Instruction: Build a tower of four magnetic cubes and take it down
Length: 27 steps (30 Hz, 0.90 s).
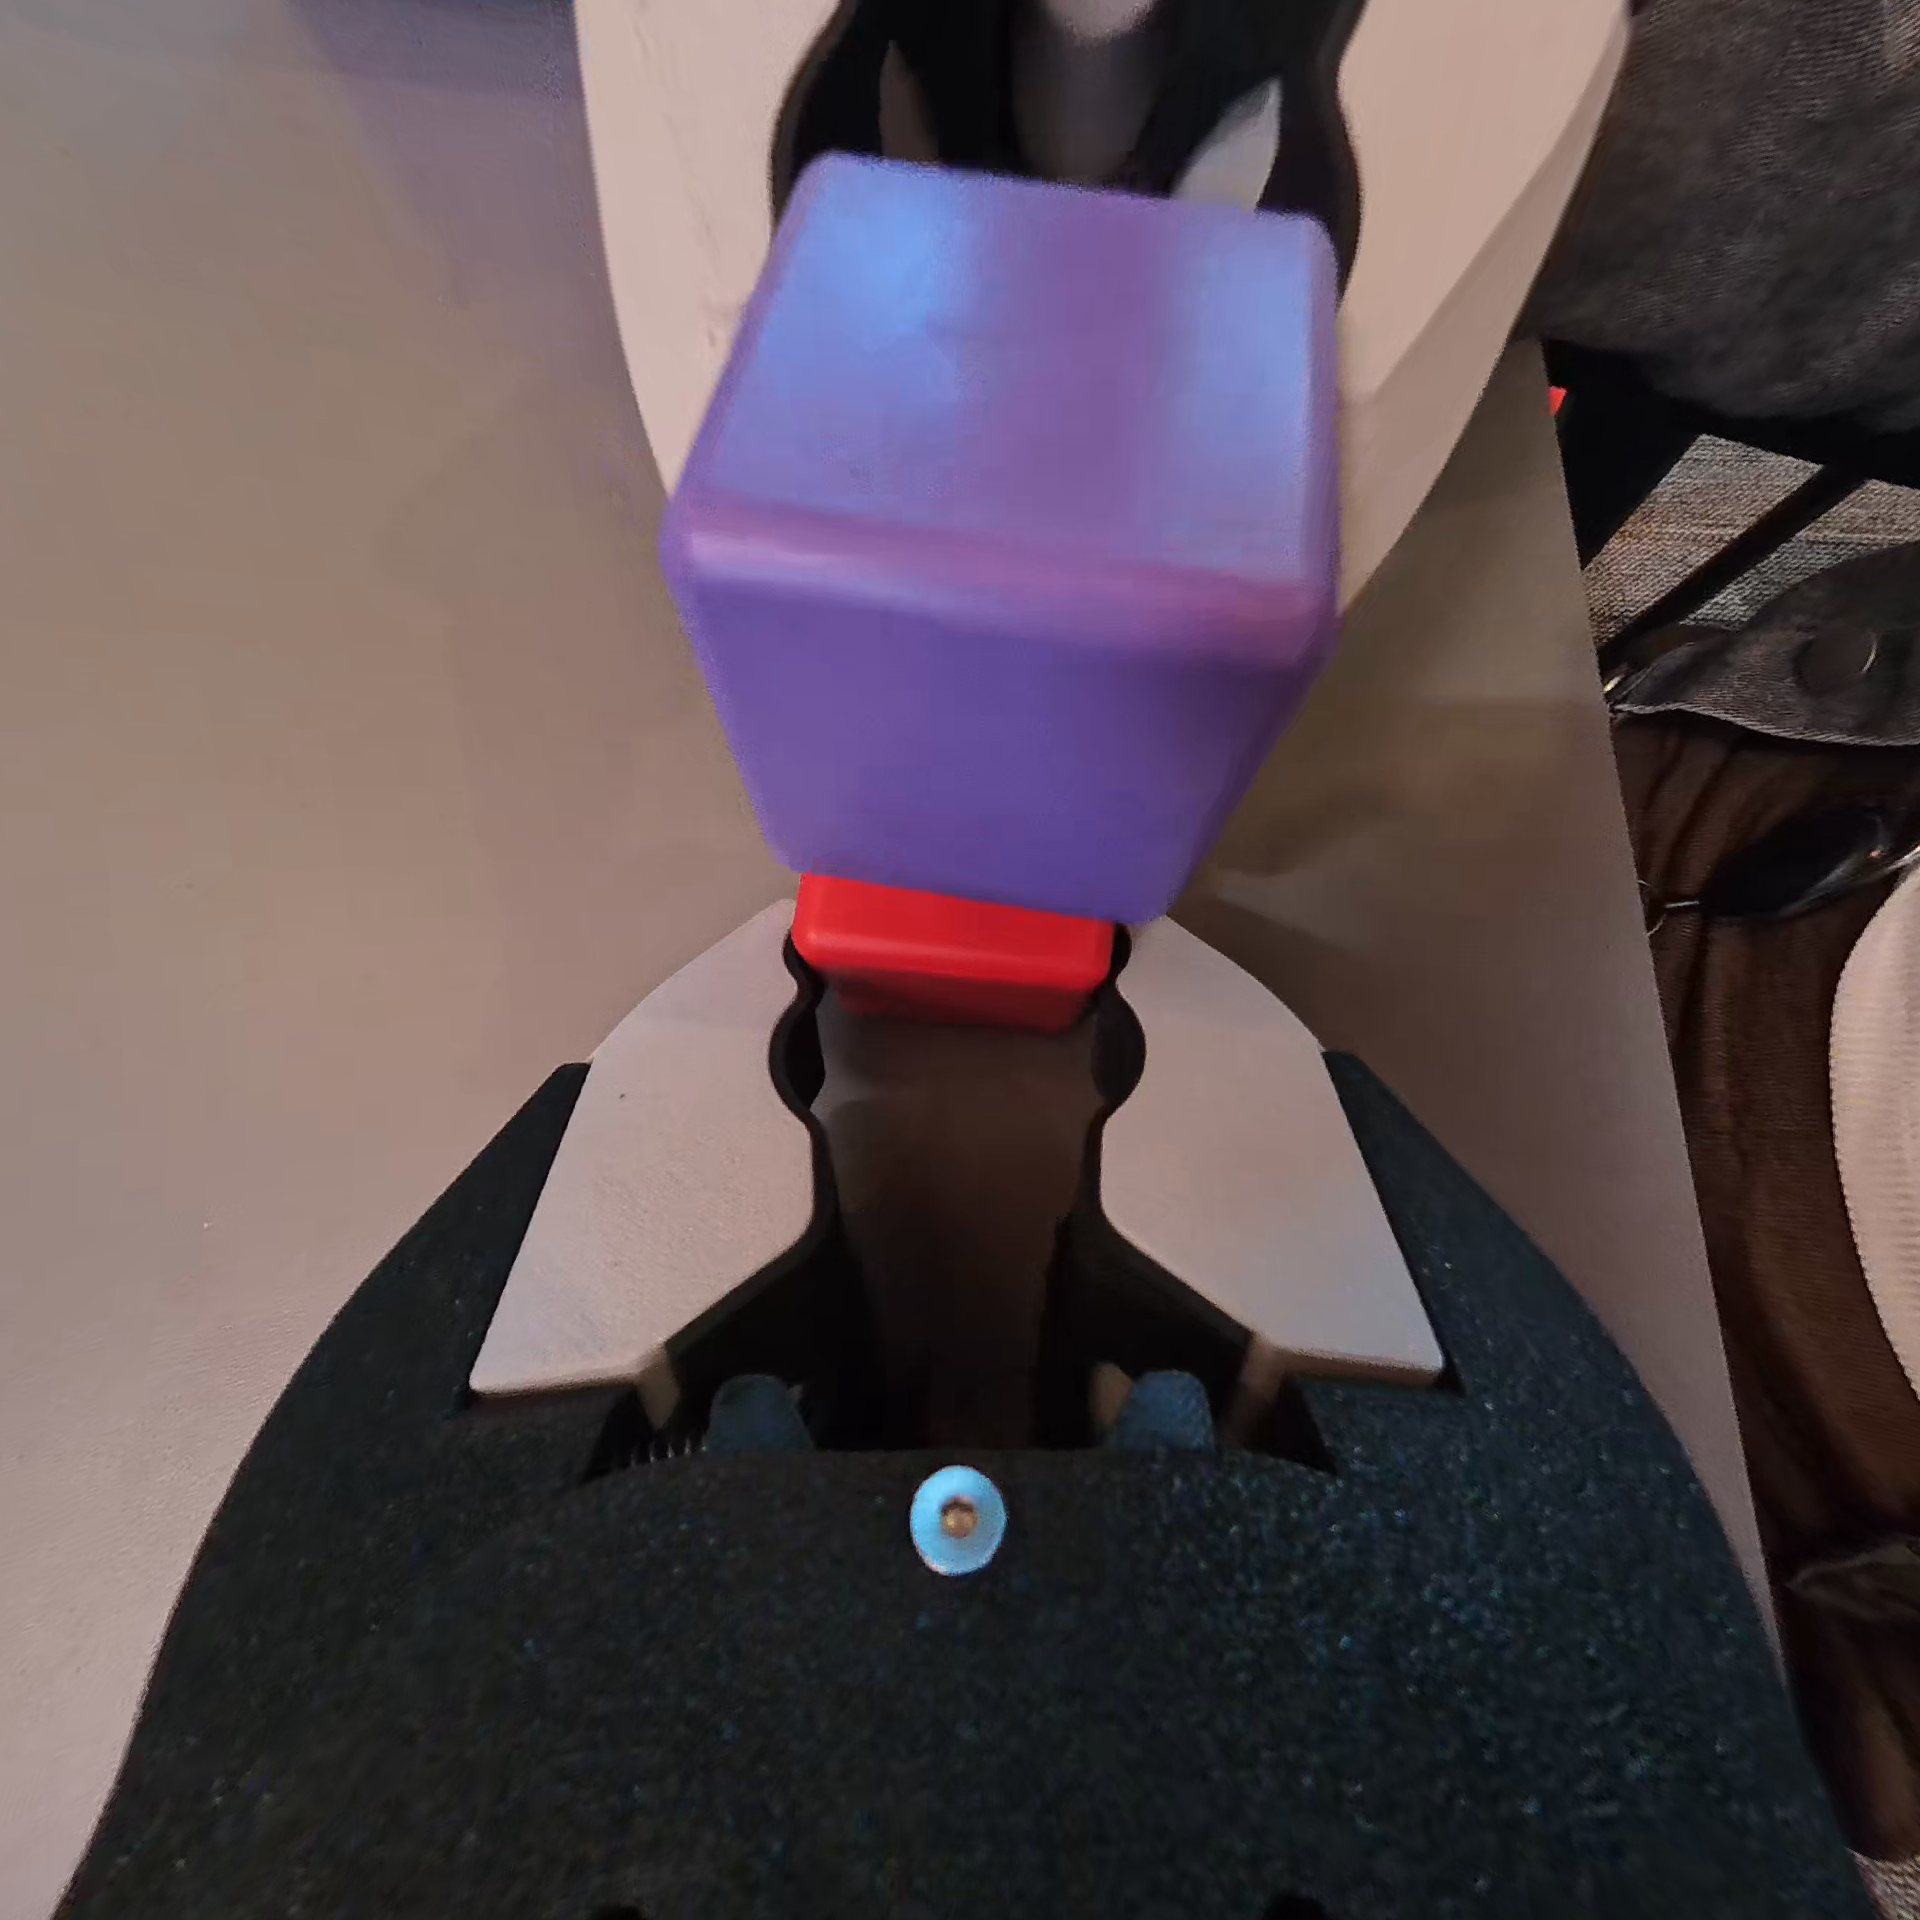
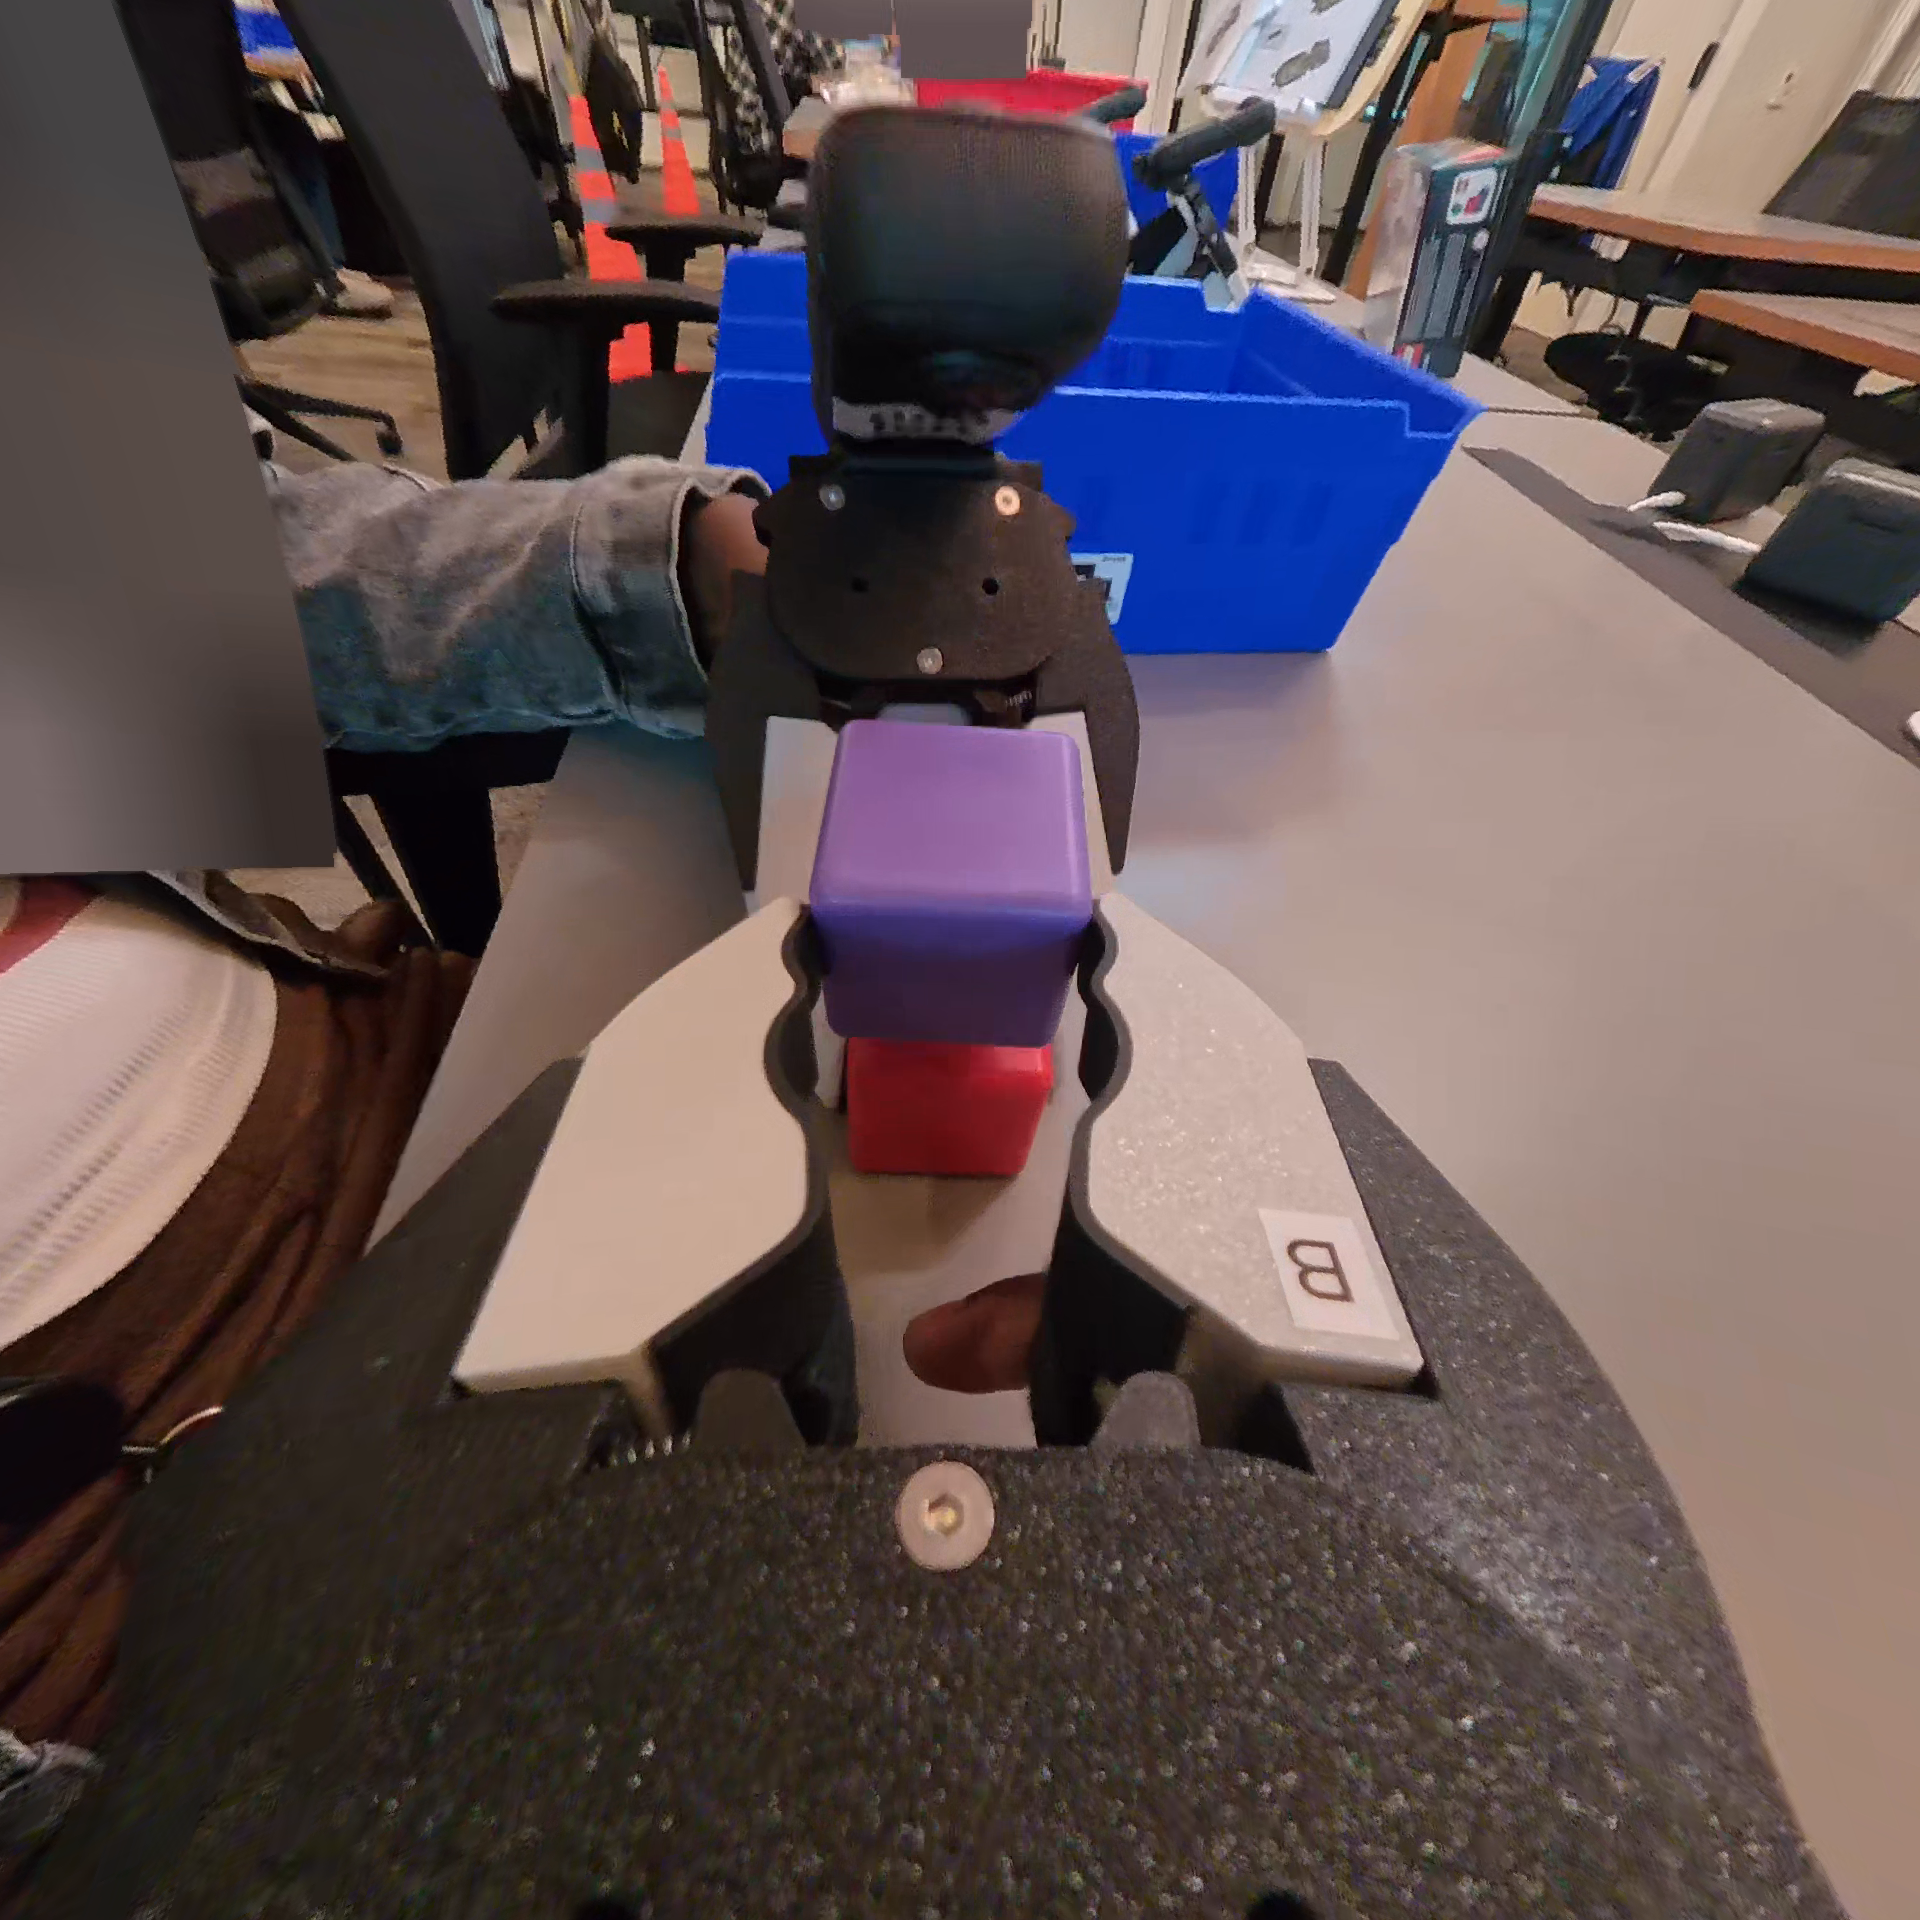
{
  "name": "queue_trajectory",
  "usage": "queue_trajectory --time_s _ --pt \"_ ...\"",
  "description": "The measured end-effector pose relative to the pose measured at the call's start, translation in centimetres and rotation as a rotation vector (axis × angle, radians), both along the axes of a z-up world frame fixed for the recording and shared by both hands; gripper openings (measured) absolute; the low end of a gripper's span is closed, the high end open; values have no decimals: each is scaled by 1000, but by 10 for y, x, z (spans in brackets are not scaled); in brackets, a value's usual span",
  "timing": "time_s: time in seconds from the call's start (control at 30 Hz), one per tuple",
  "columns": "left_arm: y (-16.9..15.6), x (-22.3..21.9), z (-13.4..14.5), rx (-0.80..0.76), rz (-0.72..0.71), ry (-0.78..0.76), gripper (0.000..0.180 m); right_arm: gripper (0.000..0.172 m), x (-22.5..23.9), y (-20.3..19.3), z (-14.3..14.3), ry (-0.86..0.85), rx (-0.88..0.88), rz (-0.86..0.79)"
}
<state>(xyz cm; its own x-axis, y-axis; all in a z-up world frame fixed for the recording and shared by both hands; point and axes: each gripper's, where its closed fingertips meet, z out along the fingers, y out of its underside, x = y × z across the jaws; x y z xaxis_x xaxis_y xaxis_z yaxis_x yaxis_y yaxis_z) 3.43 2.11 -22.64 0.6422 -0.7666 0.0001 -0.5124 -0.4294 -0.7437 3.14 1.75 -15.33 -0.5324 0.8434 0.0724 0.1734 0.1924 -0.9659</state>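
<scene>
two cubes show, one purple cube stacked squarely on one red cube, and the red one stands on the grey desk near its front edge. there are two hand-held grippers, facing each other across the little stack. going left to right in the right wrist view: a denim sleeve reaches in from the left to the left hand-held gripper, which sits behind the stack with its black body upright; in its own view its jaws stand narrow with the pads against the sides of the red cube, the purple one looming blurred above. the right hand-held gripper comes from the near side and holds the purple cube, its pads pressed on both flanks. further right and behind sits one blue bin on the desk; i cannot tell what is inside it. two dark boxy items lie at the far right. two orange cones stand on the floor beyond.
</scene>
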Motion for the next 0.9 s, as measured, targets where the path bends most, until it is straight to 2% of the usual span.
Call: queue_trajectory --time_s 0.27,0.9 --pt "-2 2 1 21 -17 11 50 48 -1 -1 -14 -56 51 5" --pt "-5 4 1 40 -36 22 50 49 0 -4 -13 -14 41 53"
